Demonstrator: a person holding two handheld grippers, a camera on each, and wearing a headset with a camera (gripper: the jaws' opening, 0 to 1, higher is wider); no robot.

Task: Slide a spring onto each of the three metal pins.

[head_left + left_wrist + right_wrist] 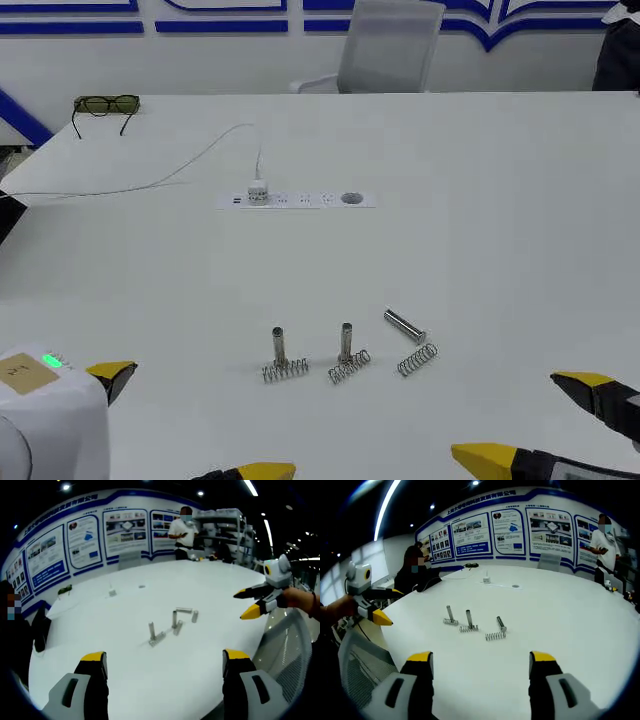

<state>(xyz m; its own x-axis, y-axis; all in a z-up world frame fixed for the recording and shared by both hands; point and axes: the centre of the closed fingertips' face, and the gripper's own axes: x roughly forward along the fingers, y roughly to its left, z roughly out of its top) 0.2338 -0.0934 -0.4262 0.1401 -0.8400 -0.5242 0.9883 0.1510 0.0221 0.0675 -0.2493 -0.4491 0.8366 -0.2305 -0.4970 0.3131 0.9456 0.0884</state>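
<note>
A broad white desk carries everything. Near its front edge the left pin and the middle pin stand upright, while the right pin lies on its side. A spring lies loose on the desk by each one. The left spring and the middle spring are at the foot of their pins, and the right spring is just beside the head of the fallen pin. No spring is on a pin yet. Farther back a socket strip is set into the desk. A white plug sits in it, and its thin cable trails off to the left. A pair of glasses rests at the far left corner. Beyond the far edge a grey chair stands against a white wall with blue stripes. The gripper views show posters along that wall under ceiling lights. They also show a standing person past the far end of the desk and a seated person at its left end. The left claw and the right claw hover at the near edge, well apart from the pins. Both are spread wide and hold nothing.
</note>
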